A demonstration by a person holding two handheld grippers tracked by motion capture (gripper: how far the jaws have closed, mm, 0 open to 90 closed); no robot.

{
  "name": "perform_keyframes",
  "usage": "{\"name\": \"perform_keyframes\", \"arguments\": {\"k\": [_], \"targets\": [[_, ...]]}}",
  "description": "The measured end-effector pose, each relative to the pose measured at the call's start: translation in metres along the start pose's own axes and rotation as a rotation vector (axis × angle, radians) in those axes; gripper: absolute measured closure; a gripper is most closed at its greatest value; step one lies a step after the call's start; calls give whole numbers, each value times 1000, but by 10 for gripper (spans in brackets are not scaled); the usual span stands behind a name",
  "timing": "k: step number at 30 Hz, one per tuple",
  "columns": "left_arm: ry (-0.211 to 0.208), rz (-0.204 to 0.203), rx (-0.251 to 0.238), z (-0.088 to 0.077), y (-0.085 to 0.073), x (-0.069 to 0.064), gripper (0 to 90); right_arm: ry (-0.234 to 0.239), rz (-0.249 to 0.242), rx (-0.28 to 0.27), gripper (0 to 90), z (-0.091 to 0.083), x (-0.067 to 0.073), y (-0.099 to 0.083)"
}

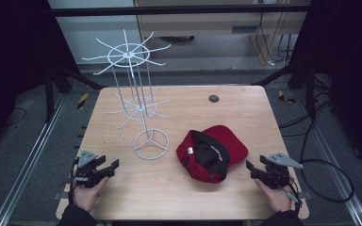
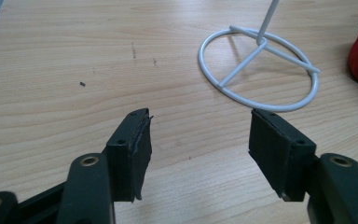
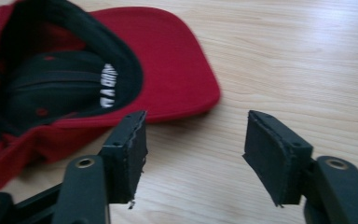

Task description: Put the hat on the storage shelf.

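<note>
A red cap [image 1: 212, 152] with a black lining lies upside down on the wooden table [image 1: 184, 197], right of centre; it also shows as the red cap [image 3: 98, 79] in the right gripper view. A white wire display stand [image 1: 139, 103] with two tiers of hooks rises left of the cap on a ring base [image 2: 261, 70]. My left gripper [image 1: 111, 167] rests open near the front left edge, pointing toward that base, nothing between its jaws. My right gripper [image 1: 250, 168] sits open at the front right, just right of the cap's brim, empty as well.
A small dark round insert [image 1: 213, 98] is set in the table's far side. Black frame struts and cables surround the table. Bare wood lies between the two grippers along the front edge.
</note>
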State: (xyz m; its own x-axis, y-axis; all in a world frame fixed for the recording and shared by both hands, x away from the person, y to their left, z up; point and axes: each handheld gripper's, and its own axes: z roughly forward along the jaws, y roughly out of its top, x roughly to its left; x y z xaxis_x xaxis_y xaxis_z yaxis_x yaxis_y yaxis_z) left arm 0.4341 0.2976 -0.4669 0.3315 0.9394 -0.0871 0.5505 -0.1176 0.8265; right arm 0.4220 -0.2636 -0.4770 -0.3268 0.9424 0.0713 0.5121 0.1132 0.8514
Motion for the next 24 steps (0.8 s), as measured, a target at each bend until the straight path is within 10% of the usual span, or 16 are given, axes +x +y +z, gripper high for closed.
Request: {"name": "perform_keyframes", "arguments": {"k": [24], "targets": [[-96, 26, 10, -1, 20, -48, 404, 112, -62, -10, 593, -5, 32, 22]]}}
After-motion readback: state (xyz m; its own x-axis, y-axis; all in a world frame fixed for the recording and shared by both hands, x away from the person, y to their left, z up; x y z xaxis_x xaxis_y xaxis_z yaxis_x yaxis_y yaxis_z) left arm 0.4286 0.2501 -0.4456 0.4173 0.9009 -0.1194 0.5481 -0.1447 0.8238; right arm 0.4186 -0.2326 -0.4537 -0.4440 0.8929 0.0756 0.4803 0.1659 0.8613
